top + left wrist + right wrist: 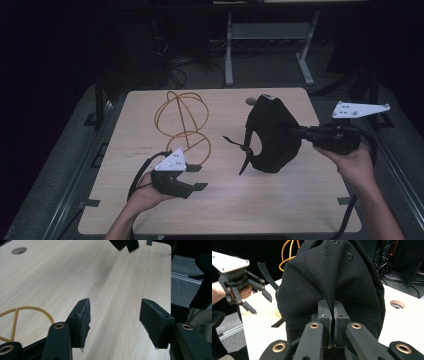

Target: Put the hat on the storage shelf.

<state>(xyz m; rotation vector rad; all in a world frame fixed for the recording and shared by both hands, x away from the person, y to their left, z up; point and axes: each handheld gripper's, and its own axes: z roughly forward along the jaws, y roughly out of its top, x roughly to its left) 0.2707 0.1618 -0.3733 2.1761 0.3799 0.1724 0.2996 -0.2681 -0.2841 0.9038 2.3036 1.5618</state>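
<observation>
A black cloth cap (270, 135) hangs above the right half of the table, its strap (245, 150) dangling at the left. My right gripper (300, 133) is shut on the cap's edge; in the right gripper view the pads (327, 317) pinch a fold of the black cloth (332, 277). My left gripper (197, 177) stands open low over the table's front left, nothing between its fingers (82, 320). A yellow wire hat stand (182, 122) sits on the table behind the left gripper; part of its base ring (30, 311) appears in the left gripper view.
The light wooden table (225, 200) has a round cable hole (250, 101) near its far edge. A grey metal desk frame (270, 45) and cables lie on the dark floor beyond. Bare tabletop lies along the front edge.
</observation>
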